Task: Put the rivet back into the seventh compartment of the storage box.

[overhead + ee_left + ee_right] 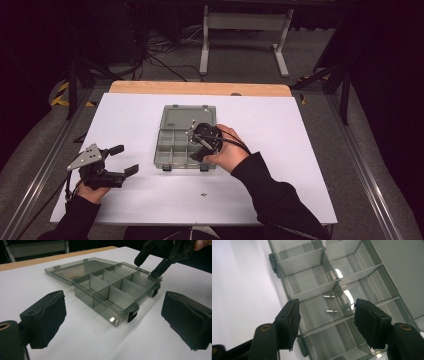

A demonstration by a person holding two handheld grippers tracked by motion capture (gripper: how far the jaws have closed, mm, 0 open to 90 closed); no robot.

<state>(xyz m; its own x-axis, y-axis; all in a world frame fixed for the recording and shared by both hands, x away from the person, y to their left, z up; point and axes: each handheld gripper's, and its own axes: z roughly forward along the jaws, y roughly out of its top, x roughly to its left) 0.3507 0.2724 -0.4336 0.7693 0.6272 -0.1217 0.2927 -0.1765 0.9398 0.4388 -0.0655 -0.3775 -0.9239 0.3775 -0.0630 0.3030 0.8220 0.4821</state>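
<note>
Your left gripper [125, 160] rests near-left on the white counter [280, 165], jaws wide, empty. Right gripper [325, 315] hovers over the open organizer box [172, 147] mid-counter, jaws apart, holding nothing; 2 screws [331, 304] lie in a compartment below.

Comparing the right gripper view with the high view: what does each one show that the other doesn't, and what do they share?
Right gripper view: two small metal screws lying in one compartment of the box, seen between the right gripper's open jaws, which hold nothing.

High view: the left gripper, open, resting apart from the box at the left of the white table, a small dark speck near the front edge, and the floor and table legs behind.

Both: the open grey compartment box with its lid laid flat, and the right gripper over it.
</note>
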